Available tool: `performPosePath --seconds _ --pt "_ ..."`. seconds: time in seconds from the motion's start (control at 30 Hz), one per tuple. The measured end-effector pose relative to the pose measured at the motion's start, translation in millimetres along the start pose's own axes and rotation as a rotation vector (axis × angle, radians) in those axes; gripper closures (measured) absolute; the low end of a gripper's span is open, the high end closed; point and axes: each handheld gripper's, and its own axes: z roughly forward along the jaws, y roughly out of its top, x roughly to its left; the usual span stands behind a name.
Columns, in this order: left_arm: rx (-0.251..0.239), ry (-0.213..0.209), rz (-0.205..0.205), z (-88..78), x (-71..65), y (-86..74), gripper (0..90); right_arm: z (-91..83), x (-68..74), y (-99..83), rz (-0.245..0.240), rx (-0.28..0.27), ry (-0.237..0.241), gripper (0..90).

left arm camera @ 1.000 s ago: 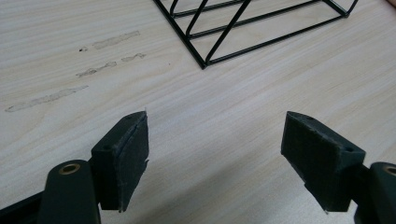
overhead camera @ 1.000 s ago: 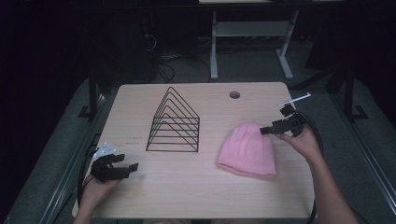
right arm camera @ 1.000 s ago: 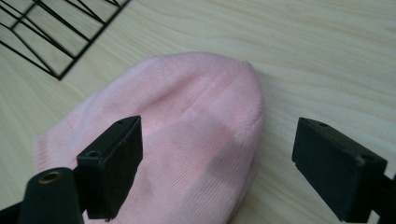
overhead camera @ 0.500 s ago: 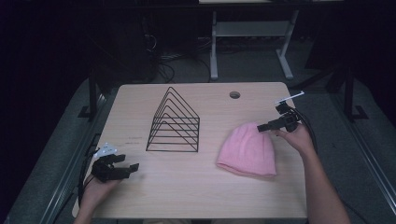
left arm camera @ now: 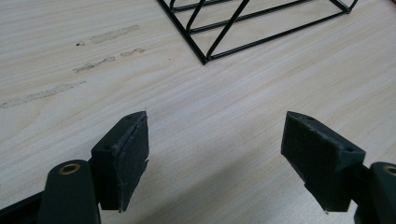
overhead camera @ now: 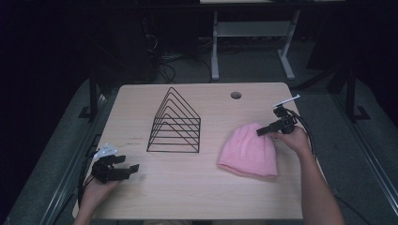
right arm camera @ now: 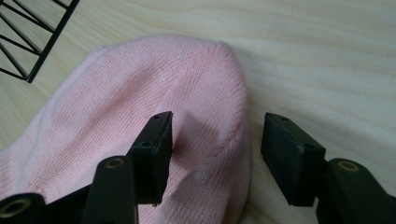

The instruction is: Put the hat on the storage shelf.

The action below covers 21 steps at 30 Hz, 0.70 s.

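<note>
At the middle right of the high view, we see the pink hat (overhead camera: 248, 151) flat on the table (overhead camera: 197, 187). Our right gripper (overhead camera: 259, 133) has just been closing around its top edge, not yet pinching. The wire rack (overhead camera: 176, 123) stands left of it. Lower left, our left gripper (overhead camera: 136, 168) is wide open.

— What moved since a second before?

— The right hand-held gripper (overhead camera: 259, 133). It had hung above the bench just past the far right edge of the pink hat (overhead camera: 248, 151); it came down and in toward the hat's crown.

— And the jaws?

— They had stood wide; they were just closing. In the right gripper view one pad (right arm camera: 156, 149) pressed into the knit, raising a small fold between the jaws, while the other sat off the hat's edge, over the wood.
</note>
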Motion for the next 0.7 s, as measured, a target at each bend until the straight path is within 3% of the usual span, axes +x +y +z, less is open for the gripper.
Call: performPosePath --seconds 0.27,0.43,0.53,0.7 --pt "-0.001 -0.003 0.002 0.5 0.8 0.2 23.5 10.2 -2.7 -4.6 0.026 -0.014 0.054 52.4" --pt "0.0 -0.007 0.006 1.5 0.8 0.7 23.5 10.5 -2.5 -5.5 0.034 -0.009 0.061 57.9" --pt "-0.003 -0.01 0.007 2.8 -0.6 1.0 23.5 10.5 -3.9 -7.4 0.055 -0.021 0.097 65.7" --pt "-0.003 -0.011 0.007 2.8 -0.7 1.2 23.5 8.8 -3.8 -8.4 0.063 -0.028 0.111 71.4"
